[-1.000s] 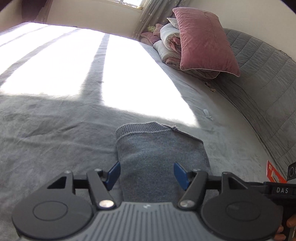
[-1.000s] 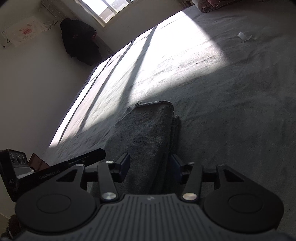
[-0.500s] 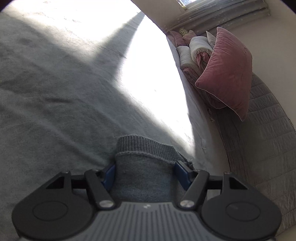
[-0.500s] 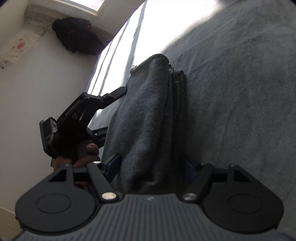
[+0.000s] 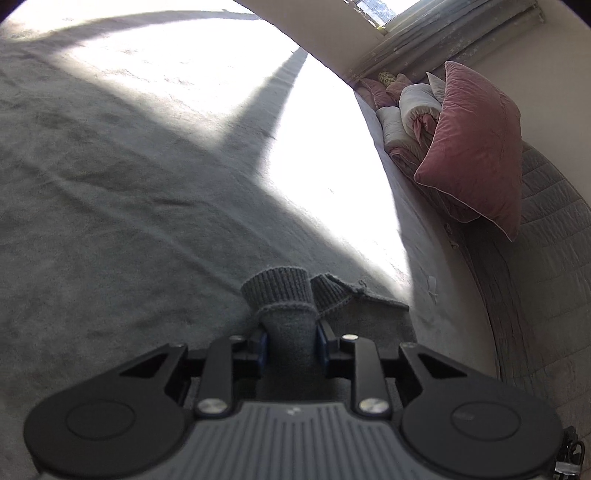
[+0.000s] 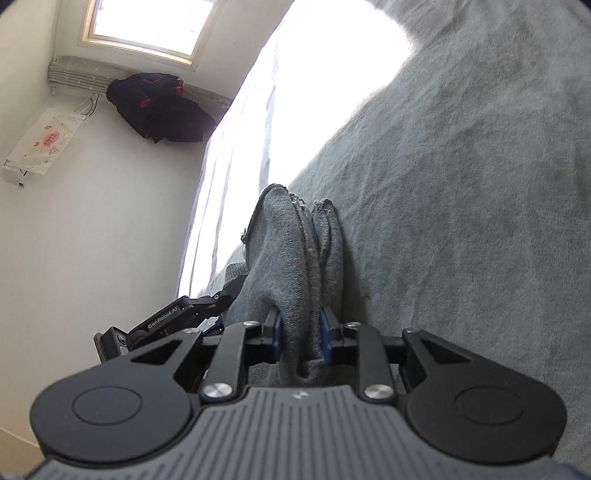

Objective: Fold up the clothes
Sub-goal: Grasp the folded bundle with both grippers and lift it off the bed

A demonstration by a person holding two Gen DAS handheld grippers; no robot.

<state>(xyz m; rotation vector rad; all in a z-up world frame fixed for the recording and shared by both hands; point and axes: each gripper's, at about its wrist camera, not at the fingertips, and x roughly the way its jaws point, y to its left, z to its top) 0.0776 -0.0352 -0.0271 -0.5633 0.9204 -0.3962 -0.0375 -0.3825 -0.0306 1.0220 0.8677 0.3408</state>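
Note:
A grey knitted garment [image 5: 277, 291] lies folded on the grey bed cover [image 5: 110, 221]. In the left wrist view its ribbed hem is bunched up between the blue pads of my left gripper [image 5: 290, 343], whose jaws are closing and press on the cloth. In the right wrist view the garment's [image 6: 291, 251] other end stands in thick folds between the pads of my right gripper [image 6: 301, 338], also closing and pinching it. The left gripper [image 6: 225, 295] shows there at the cloth's left side, its tips hidden by the fabric.
A pink pillow [image 5: 476, 147] and rolled bedding [image 5: 410, 110] lean against the quilted headboard [image 5: 546, 229] at the right. Bright sunlight covers the bed's far part. Dark clothes [image 6: 159, 107] hang on the wall under a window [image 6: 147, 22], beyond the bed's left edge.
Both pairs of jaws have gone from wide around the flat garment to pinching it, and the cloth has bunched up. Both grippers have rolled and come lower, closer to the fabric.

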